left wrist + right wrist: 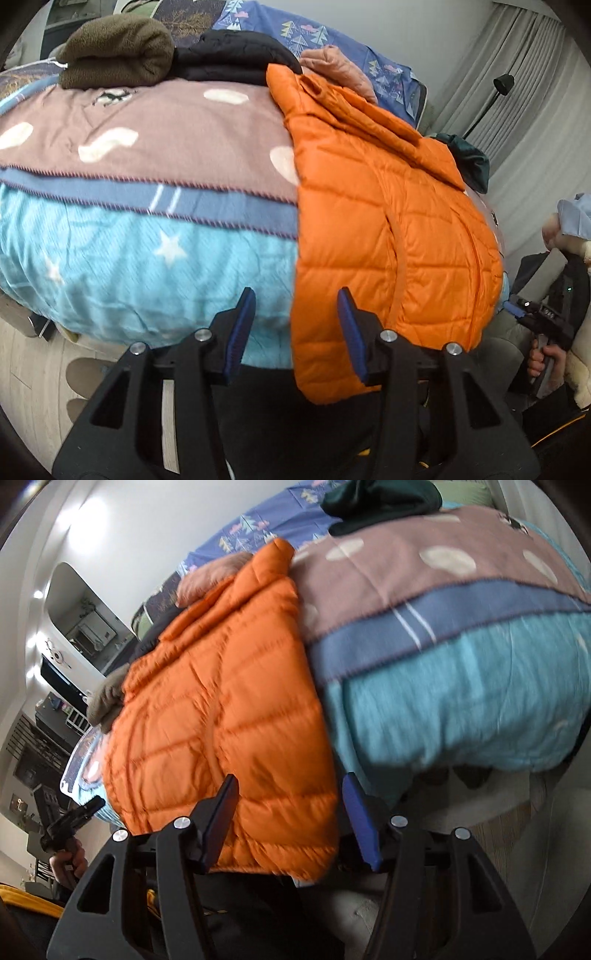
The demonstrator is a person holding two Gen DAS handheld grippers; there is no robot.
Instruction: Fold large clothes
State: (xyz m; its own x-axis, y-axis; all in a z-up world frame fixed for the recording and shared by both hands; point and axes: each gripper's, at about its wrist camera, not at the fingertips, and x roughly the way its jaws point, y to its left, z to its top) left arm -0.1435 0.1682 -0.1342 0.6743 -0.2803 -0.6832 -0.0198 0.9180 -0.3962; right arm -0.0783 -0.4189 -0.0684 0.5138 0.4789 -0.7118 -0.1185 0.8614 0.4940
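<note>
An orange quilted puffer jacket (388, 229) lies folded lengthwise on the bed, its hem hanging over the near edge. It also shows in the right wrist view (221, 709). My left gripper (295, 325) is open, just short of the jacket's lower left hem, holding nothing. My right gripper (290, 812) is open, its fingers on either side of the jacket's lower right corner, apart from it. The other gripper shows small at the far right of the left view (543, 317) and at the far left of the right view (74, 823).
The bed has a blanket (147, 206) in mauve, blue and turquoise bands. At its far side lie a folded brown fleece (118, 51), a black garment (236, 55), a pink garment (340, 70) and a dark green one (380, 498). Grey curtains (532, 92) hang at right.
</note>
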